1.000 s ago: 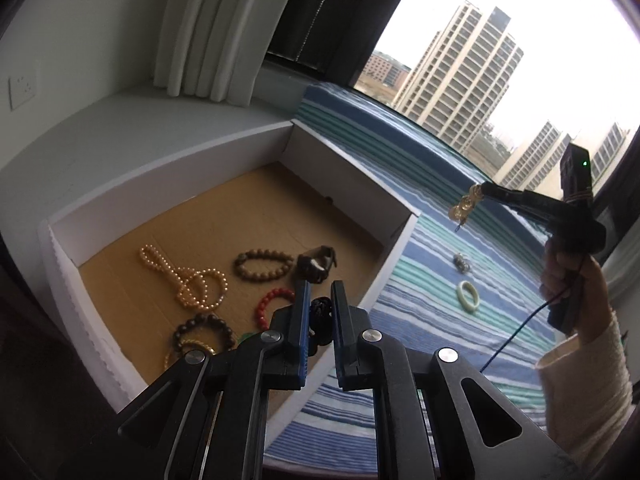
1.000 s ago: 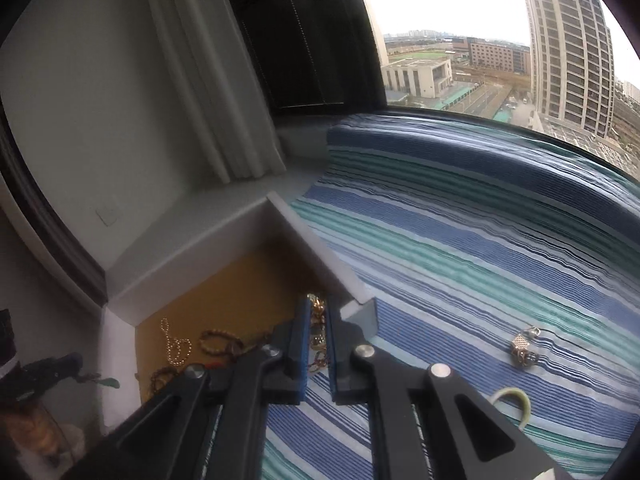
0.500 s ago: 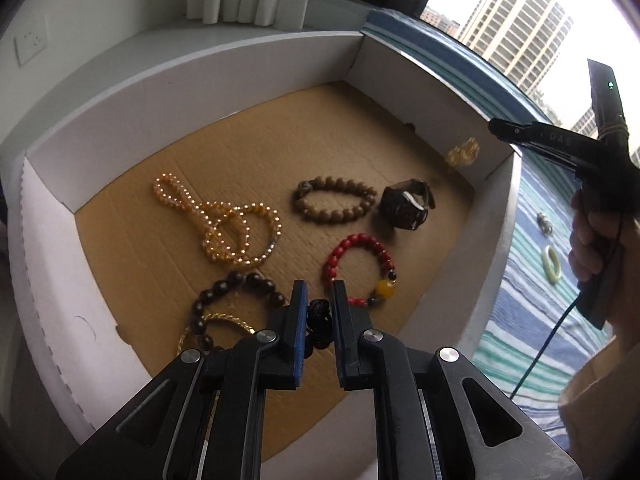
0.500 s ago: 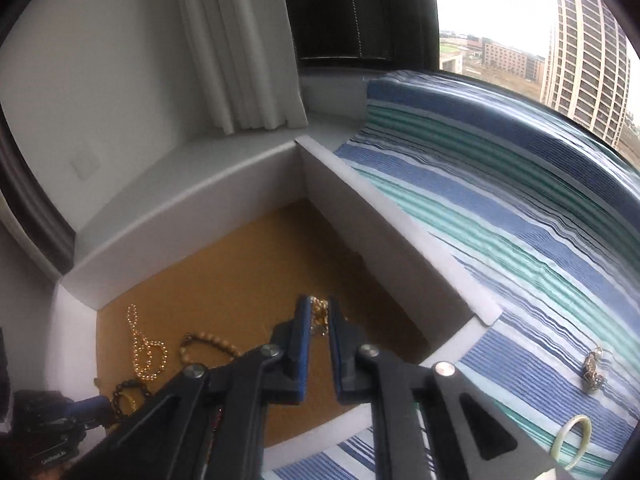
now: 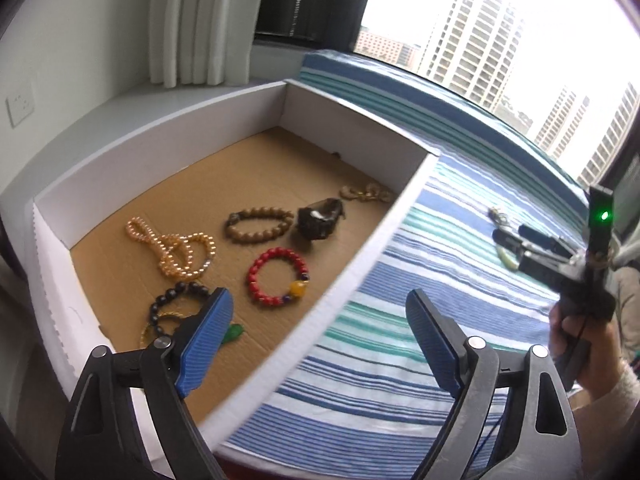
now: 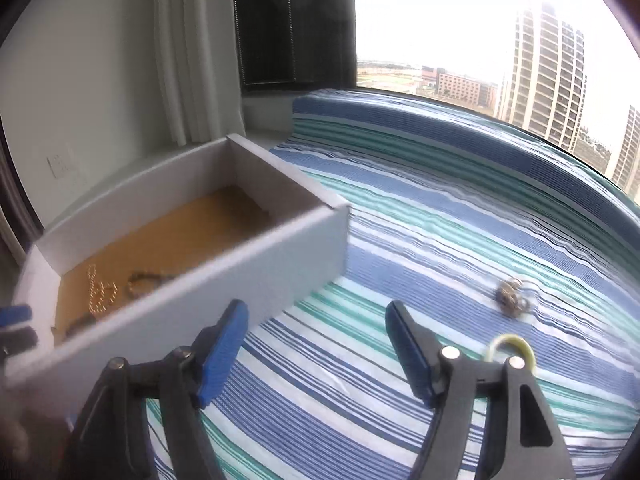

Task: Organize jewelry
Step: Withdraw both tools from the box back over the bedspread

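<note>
A white cardboard box (image 5: pixel 360 264) with a brown floor holds several bracelets: a red bead one (image 5: pixel 276 276), a brown bead one (image 5: pixel 258 226), a gold bead string (image 5: pixel 172 248), a dark bead one (image 5: pixel 172 300), a dark watch (image 5: pixel 320 222), a gold chain (image 5: pixel 366 194) and a green piece (image 5: pixel 234 332). My left gripper (image 5: pixel 320 336) is open and empty over the box's near wall. My right gripper (image 6: pixel 316 350) is open and empty above the striped cloth (image 6: pixel 440 240). A pale green bangle (image 6: pixel 512 350) and a metal trinket (image 6: pixel 510 298) lie on the cloth to its right.
The box (image 6: pixel 248 264) sits left of the right gripper. The right gripper with its green light (image 5: pixel 560 256) shows in the left wrist view above the bangle. White curtains (image 5: pixel 200 20) and a window ledge stand behind the box.
Both grippers have opened. The left one let go its dark and green piece into the box; the right one let go the gold chain into the box and moved out over the cloth.
</note>
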`<state>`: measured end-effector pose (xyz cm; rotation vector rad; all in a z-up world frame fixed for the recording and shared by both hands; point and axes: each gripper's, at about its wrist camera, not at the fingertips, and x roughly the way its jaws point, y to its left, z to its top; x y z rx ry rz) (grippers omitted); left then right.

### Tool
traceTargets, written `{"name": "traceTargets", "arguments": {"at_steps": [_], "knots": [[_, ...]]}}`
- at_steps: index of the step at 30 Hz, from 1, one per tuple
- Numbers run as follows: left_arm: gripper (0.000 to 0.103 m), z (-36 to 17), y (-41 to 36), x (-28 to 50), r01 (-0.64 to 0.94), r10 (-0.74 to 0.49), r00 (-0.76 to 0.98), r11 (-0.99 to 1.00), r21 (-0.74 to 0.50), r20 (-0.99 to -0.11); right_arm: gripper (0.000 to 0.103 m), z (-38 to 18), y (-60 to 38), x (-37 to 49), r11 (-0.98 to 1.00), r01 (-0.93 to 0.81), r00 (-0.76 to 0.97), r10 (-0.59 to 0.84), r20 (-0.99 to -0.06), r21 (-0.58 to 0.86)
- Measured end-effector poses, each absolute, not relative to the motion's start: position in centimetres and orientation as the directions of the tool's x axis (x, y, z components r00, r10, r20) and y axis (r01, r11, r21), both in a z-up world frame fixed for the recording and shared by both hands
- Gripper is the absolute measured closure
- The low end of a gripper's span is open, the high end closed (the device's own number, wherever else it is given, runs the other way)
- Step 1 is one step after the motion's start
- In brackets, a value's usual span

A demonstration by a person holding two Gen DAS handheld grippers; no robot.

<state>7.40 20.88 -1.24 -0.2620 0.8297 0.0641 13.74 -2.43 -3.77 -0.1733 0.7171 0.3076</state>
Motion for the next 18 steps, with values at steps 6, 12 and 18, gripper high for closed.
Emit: {"name": "traceTargets", "arguments": {"at_steps": [6,12,18], "knots": [[0.008,-2.4,13.6,8.4,-0.014,-0.143,0.647,0.980,-0.200,-0.748,0.030,-8.3,-13.2,9.4,0.986,-0.125,0.718,0.012,-0.696,-0.112],[0.008,-5.0,7.5,9.6,0.083,-0.209,0.579,0.977,-0.197,-0.788,0.030,-10.4,-22.6,4.3,0.992,0.079,0.705,-0.125,-0.698,-0.098],[0.008,-6.5,3.7,10.0,0.143,-0.227,0.531,0.974,-0.178,-0.816,0.030,-11.6,-27.8,1.3,0.976,0.198,0.686,-0.203,-0.698,-0.090]]}}
